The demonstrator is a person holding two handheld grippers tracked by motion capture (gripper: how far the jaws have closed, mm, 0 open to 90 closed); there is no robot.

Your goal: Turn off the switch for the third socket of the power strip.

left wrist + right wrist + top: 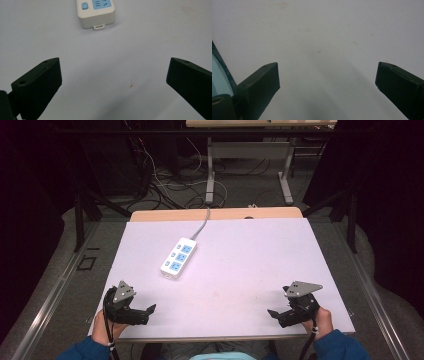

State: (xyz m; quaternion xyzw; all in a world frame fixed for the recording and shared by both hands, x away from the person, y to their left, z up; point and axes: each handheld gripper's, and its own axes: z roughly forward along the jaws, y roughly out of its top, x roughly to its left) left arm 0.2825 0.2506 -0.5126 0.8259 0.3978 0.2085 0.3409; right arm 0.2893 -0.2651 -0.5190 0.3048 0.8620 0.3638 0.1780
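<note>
Two tongs sit near the desk's (280, 250) near edge, one by each near corner, both w/ jaws wide apart & nothing between them. Left tongs (150, 310) are by the near left corner, held in the person's left hand (102, 327), tips pointing toward the desk's middle. Right tongs (274, 313) are by the near right corner, in the right hand (322, 320), tips pointing toward the left side. Power strip (178, 258), white w/ blue sockets, lies flat left of the desk's centre, slanted, its grey cable (201, 226) running off over the far edge. Strip is well apart from both tongs, nearer the left ones. Left gripper view: strip's end (96, 12) shows ahead, beyond the jaws, bare desk surface (112, 75) between them. Right gripper view: bare desk (324, 50) between the jaws.
</note>
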